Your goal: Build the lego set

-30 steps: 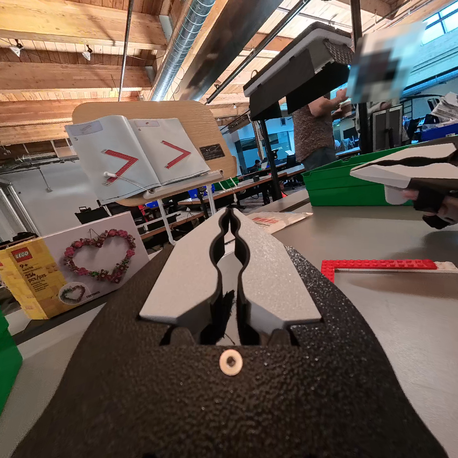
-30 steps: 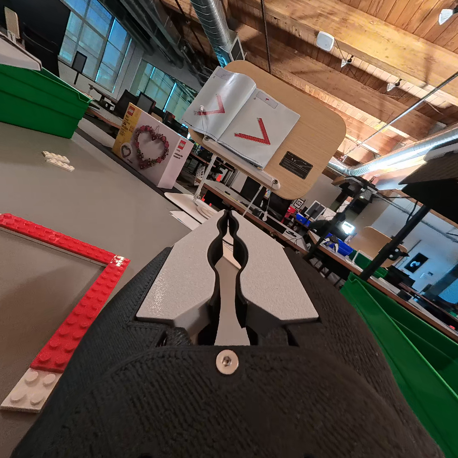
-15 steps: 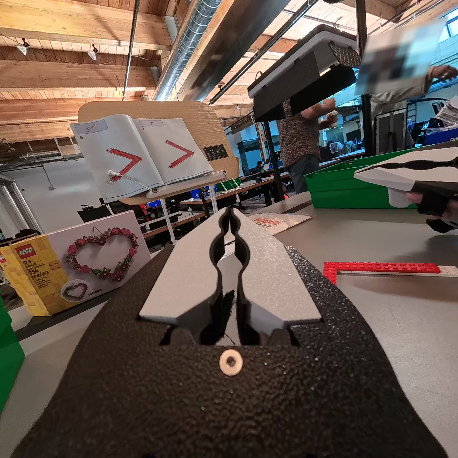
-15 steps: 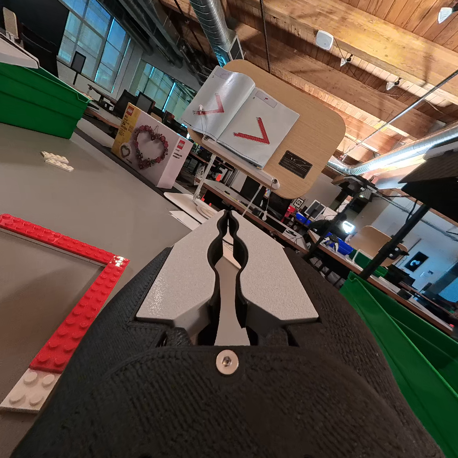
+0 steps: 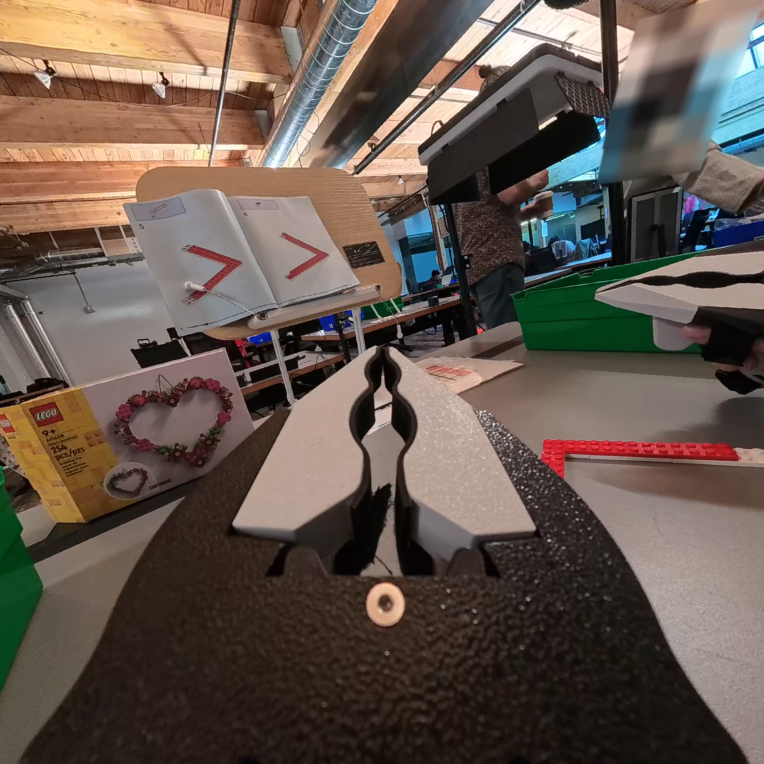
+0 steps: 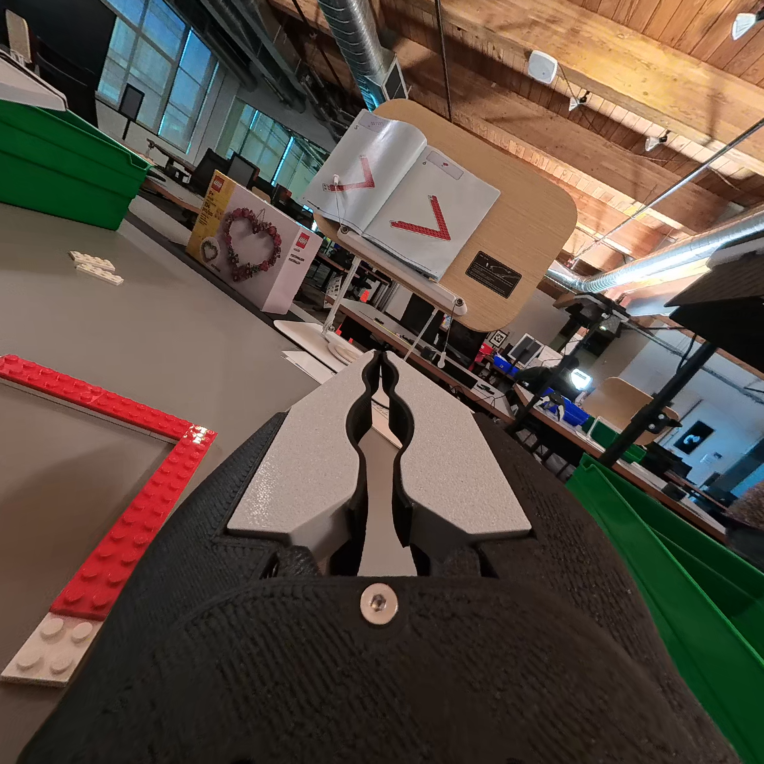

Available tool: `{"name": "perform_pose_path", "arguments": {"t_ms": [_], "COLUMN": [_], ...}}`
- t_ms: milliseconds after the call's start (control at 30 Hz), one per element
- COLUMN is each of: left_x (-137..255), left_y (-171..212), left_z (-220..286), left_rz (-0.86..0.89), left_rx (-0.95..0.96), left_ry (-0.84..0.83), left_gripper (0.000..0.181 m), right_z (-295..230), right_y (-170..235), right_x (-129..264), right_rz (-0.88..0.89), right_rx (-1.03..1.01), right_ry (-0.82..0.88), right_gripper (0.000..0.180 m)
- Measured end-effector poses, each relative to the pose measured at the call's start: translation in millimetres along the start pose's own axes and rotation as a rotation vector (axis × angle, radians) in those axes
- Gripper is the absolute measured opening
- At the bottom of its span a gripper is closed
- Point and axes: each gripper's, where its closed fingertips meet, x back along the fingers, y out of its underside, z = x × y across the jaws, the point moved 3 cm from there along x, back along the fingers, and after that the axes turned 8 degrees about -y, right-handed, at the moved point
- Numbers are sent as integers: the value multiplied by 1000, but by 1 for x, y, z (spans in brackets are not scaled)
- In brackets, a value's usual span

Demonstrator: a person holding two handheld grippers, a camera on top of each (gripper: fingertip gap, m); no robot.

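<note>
Red L-shaped plate (image 6: pixel 136 488) flat, corner toward stand (image 6: pixel 516 231).

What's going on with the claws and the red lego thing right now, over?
Left claw shut, empty, off the table. Right claw shut, empty. Red lego angle flat on the table, white plate on its end, untouched. Nothing in the way.

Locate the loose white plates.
In the right wrist view, the white plates lie far left on the table, between the green bin and the set box.
</note>
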Motion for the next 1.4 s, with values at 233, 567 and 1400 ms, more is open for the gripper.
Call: {"name": "perform_pose_path", "arguments": {"t_ms": [233,567,1400], "left_x": [1,8,-1], "left_y": [-2,-11,-9], "left_z": [5,51,26], "left_rz": [8,76,46], "left_rx": [-41,-332,-196], "left_ry": [17,134,86], "left_gripper": [0,0,0], "right_z": [0,9,5], "right_y": [-1,2,12], "right_x": [0,7,2], "right_rz": [1,-21,-121], "right_rx": [6,-8,109], "right_ry": [1,63,71], "right_gripper": [0,0,0]}}
